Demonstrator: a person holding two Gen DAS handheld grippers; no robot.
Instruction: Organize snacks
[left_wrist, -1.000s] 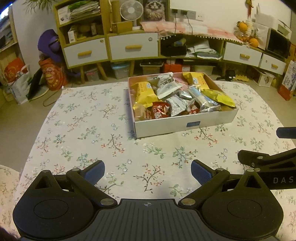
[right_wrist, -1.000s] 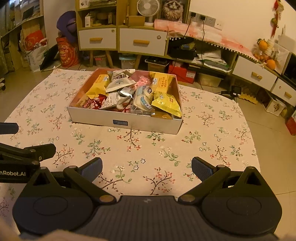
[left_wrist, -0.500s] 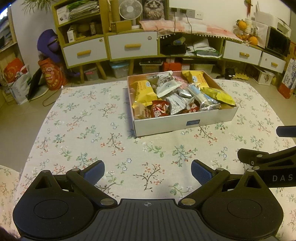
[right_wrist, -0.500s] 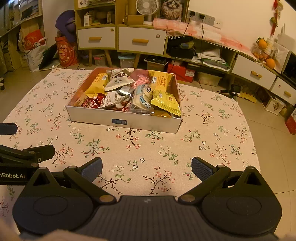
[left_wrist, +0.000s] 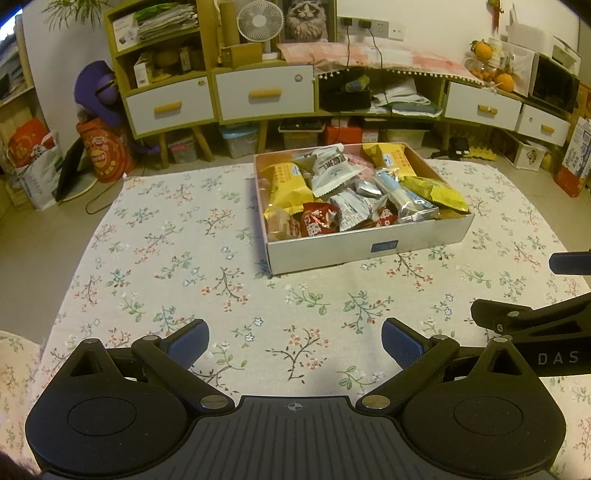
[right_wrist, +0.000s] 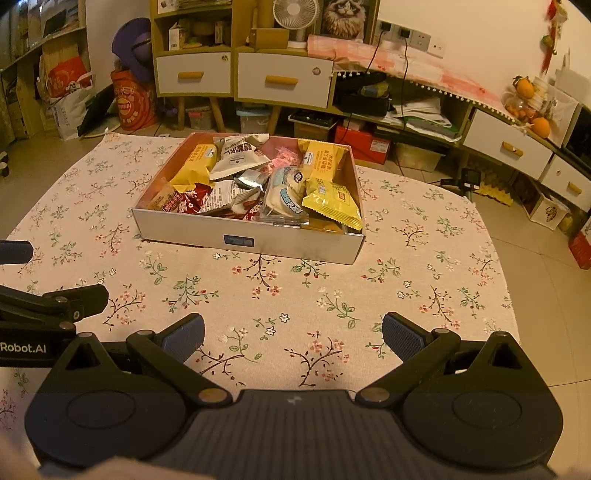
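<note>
A shallow white cardboard box (left_wrist: 369, 251) (right_wrist: 247, 242) sits on the floral tablecloth, filled with several wrapped snacks: yellow packets (left_wrist: 286, 182) (right_wrist: 330, 199), a white packet (left_wrist: 332, 166) (right_wrist: 240, 153), red ones (left_wrist: 319, 219) and silver ones. My left gripper (left_wrist: 295, 341) is open and empty, well short of the box. My right gripper (right_wrist: 293, 338) is open and empty, also short of the box. Each gripper shows at the edge of the other's view: the right one in the left wrist view (left_wrist: 532, 314), the left one in the right wrist view (right_wrist: 48, 306).
The floral tablecloth (left_wrist: 166, 258) covers a low table. Beyond it stand yellow cabinets with white drawers (left_wrist: 264, 92), a fan (left_wrist: 253, 20), bags on the floor (left_wrist: 105, 149) and oranges (right_wrist: 532, 103) on the right shelf.
Both grippers have drawn back slightly, so the box looks a little farther away. Both stay open and empty.
</note>
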